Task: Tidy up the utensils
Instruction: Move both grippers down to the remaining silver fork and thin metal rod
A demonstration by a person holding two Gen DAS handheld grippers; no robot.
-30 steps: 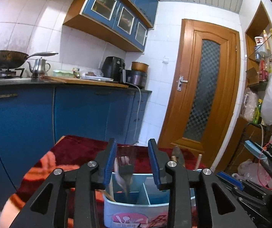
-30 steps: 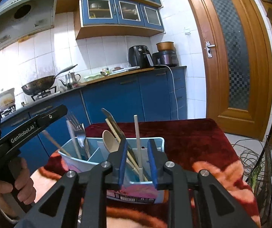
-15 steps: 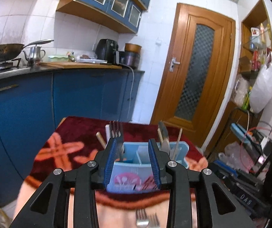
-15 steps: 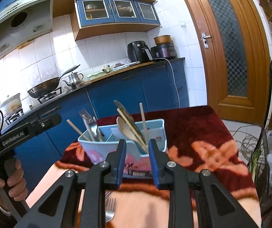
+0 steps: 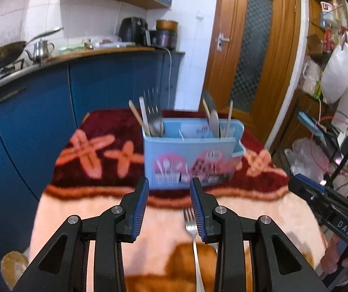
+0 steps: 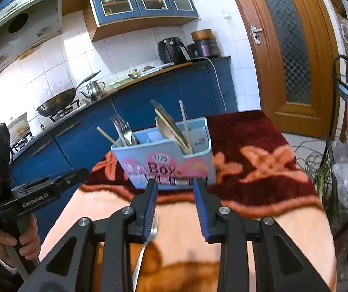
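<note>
With both grippers empty, the left gripper (image 5: 169, 206) parted and the right gripper (image 6: 175, 206) opening, we judge the next pick is the fork (image 5: 193, 238) lying below them, short of the utensil box (image 5: 191, 155) ahead.

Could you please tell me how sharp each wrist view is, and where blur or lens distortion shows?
Left wrist view: the tongs are crisp, while the box and blanket are smeared by motion. Right wrist view: sharper, the box's lettering is readable, slight blur on the blanket. Both views: fisheye bends the door and darkens the corners.
</note>
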